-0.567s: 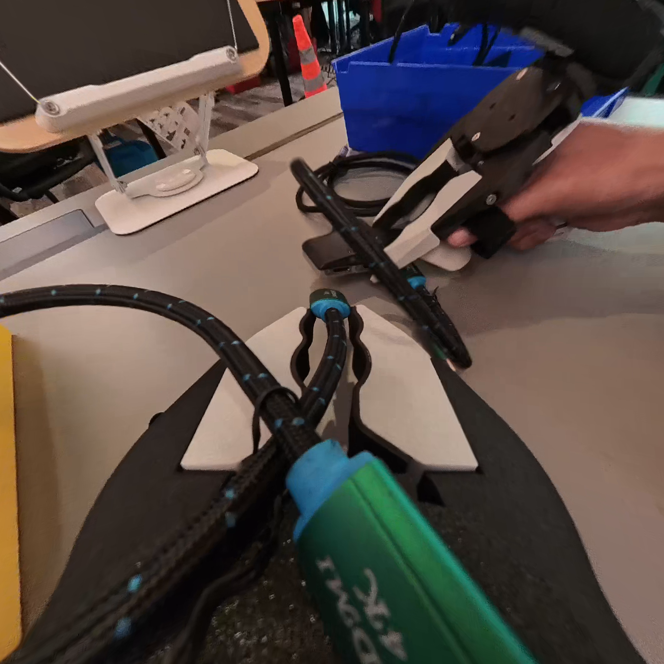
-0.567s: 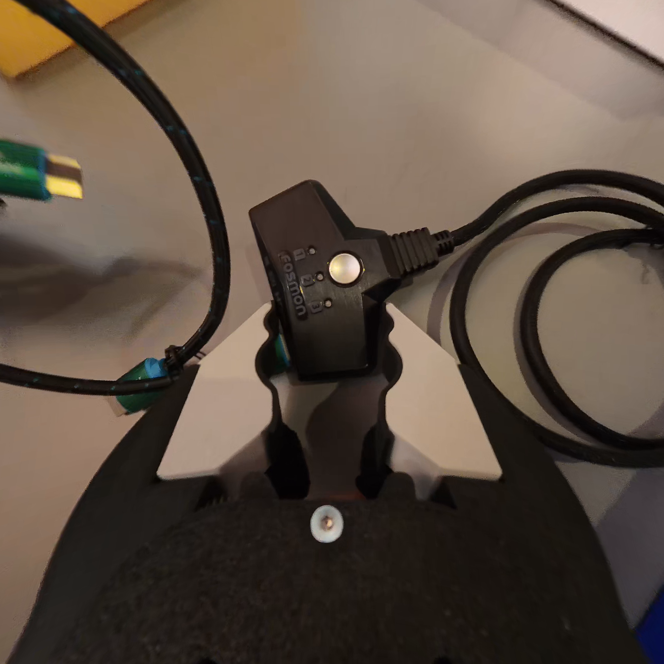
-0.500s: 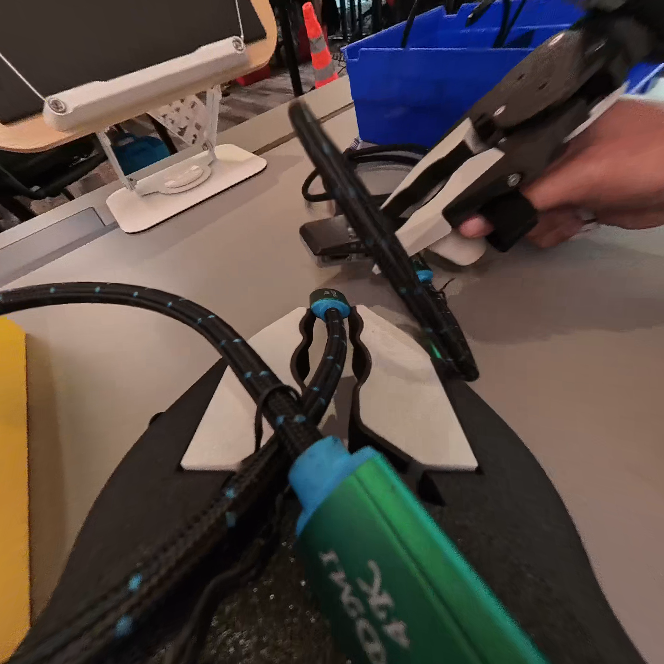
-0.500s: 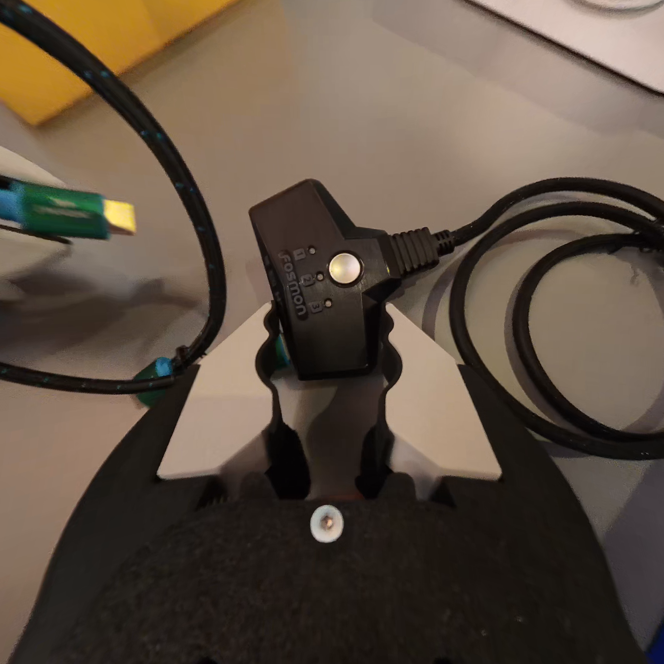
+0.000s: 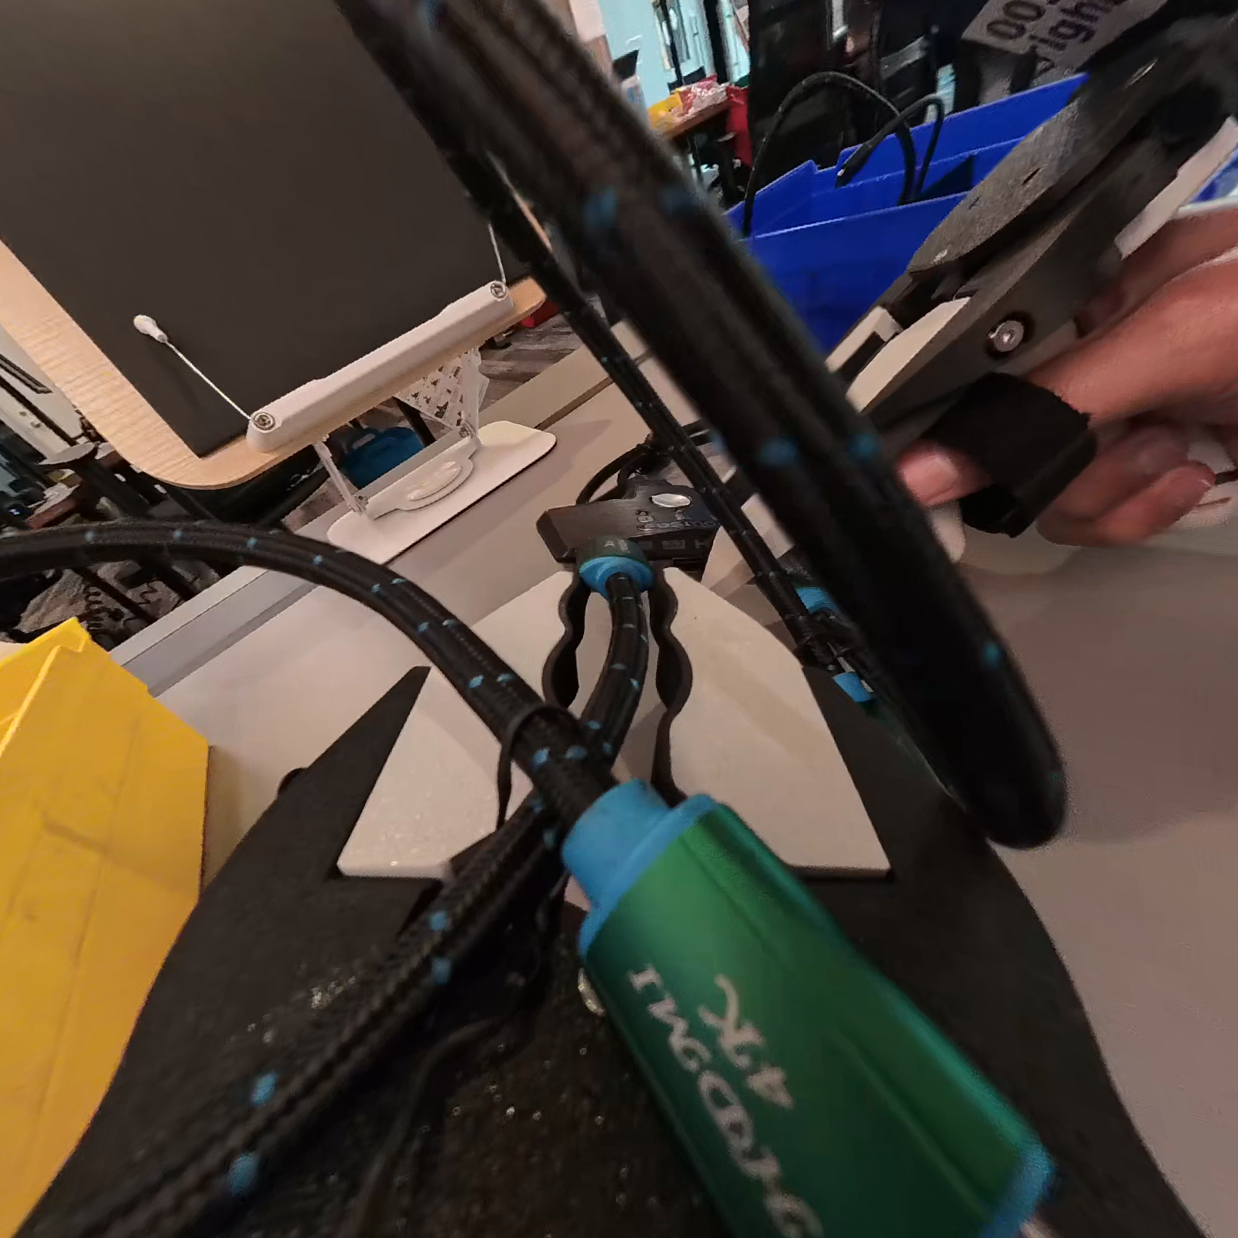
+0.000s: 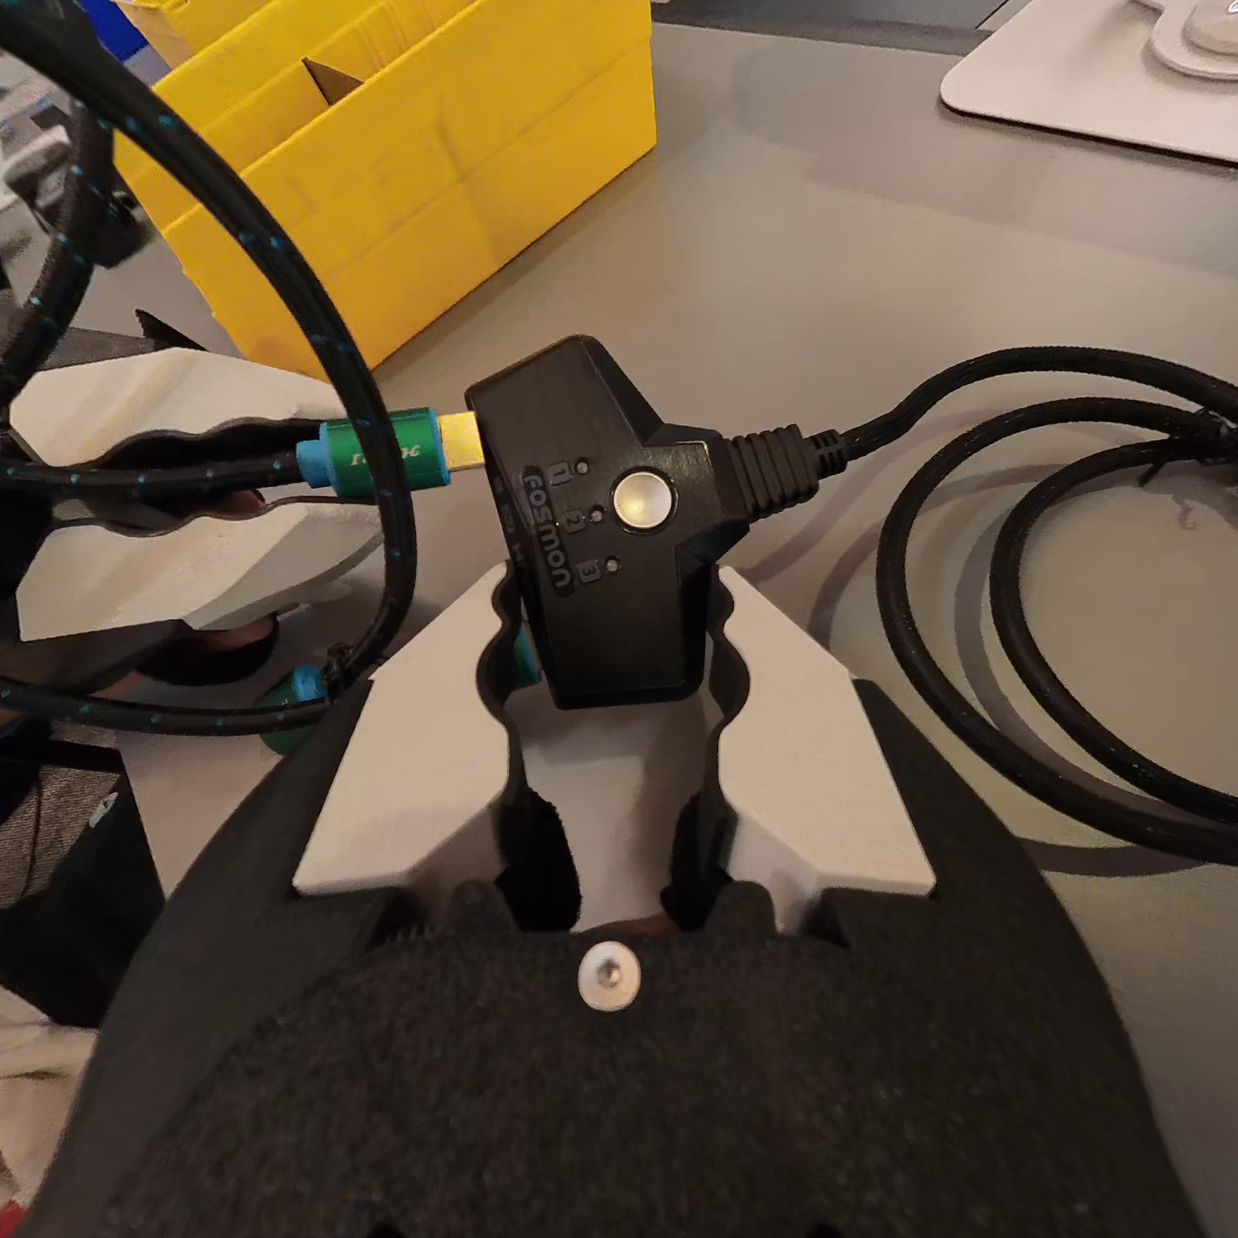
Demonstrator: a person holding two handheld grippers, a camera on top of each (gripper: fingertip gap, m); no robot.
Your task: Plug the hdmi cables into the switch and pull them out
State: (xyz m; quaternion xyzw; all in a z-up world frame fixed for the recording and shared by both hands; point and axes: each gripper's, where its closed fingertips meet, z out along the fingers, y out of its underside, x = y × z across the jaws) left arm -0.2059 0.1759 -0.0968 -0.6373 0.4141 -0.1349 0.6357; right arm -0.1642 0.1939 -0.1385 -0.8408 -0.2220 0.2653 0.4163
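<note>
Right gripper [image 6: 606,589]: I hold it closed on the near end of the switch [image 6: 603,529]; both white fingers press the black body from either side.
Switch: black housing, lifted or resting on the grey table [image 6: 837,234], I cannot tell which; round silver button and three small indicator dots face up. Its own black lead [image 6: 1005,429] exits on the right side and lies coiled on the table.
Left gripper [image 5: 613,603]: I hold it clamped narrow on the braided cable just behind a green HDMI plug [image 6: 385,455].
Green HDMI plug: blue collar, gold metal tip; the tip is at the upper left port face of the switch, touching or just entering it. Gold metal is visible outside the housing, so the plug is not fully seated.
Second plug [image 6: 291,703]: green with blue collar, at the lower left of the switch, beside my right gripper's left finger; whether it is seated is hidden.
Free plug end [image 5: 790,1018]: a large green connector lies across my left gripper body, close to the camera.
Braided cable [image 6: 321,335]: black with blue flecks, arches in a loop over the left gripper.
Surroundings: yellow bin [image 6: 402,154] behind the left gripper; blue bin [image 5: 837,248] behind the right gripper; white stand base [image 5: 442,489] on the table.
</note>
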